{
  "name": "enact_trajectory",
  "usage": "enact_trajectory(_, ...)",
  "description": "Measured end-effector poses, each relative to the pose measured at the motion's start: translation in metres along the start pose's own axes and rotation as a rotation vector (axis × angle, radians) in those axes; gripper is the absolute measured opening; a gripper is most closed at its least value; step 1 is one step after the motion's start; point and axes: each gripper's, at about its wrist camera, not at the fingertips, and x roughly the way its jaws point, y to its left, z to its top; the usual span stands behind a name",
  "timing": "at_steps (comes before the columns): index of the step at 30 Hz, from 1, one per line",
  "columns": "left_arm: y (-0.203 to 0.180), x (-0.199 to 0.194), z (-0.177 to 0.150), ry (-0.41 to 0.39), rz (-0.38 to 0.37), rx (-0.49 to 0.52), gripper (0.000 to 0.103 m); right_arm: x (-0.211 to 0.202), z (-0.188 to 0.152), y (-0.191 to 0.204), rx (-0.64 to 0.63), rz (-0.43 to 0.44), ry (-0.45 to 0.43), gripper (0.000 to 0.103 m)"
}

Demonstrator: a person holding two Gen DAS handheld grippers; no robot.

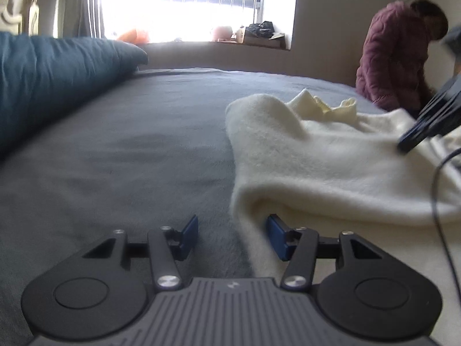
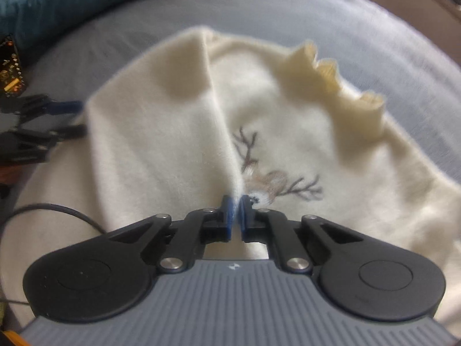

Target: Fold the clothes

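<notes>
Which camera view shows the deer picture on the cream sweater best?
The right wrist view. There the deer picture, antlers and all, lies just past the tips of the right tool on the sweater. The left wrist view shows only plain folded cloth, no deer.

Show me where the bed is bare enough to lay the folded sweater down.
The widest free patch is the grey bedsheet between the teal duvet and the cream sweater, running back toward the window sill. It is crowded on the sweater's side: the right gripper pinches a fold there and the open left gripper sits at its edge.
</notes>
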Motion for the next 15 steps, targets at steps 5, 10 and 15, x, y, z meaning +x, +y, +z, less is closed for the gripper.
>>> enact_trajectory(5,-0.008,0.01,0.007,0.021,0.047,-0.031,0.055,-0.028,-0.006,-0.01,0.028,-0.072,-0.006,0.003)
enact_trajectory(10,-0.019,0.01,0.003,0.009,0.084,0.012,0.057,-0.004,-0.035,-0.016,0.079,-0.129,0.069,0.003)
enact_trajectory(15,-0.017,0.004,0.004,0.022,0.067,-0.009,0.058,0.03,-0.046,-0.005,0.043,-0.196,0.108,0.006)
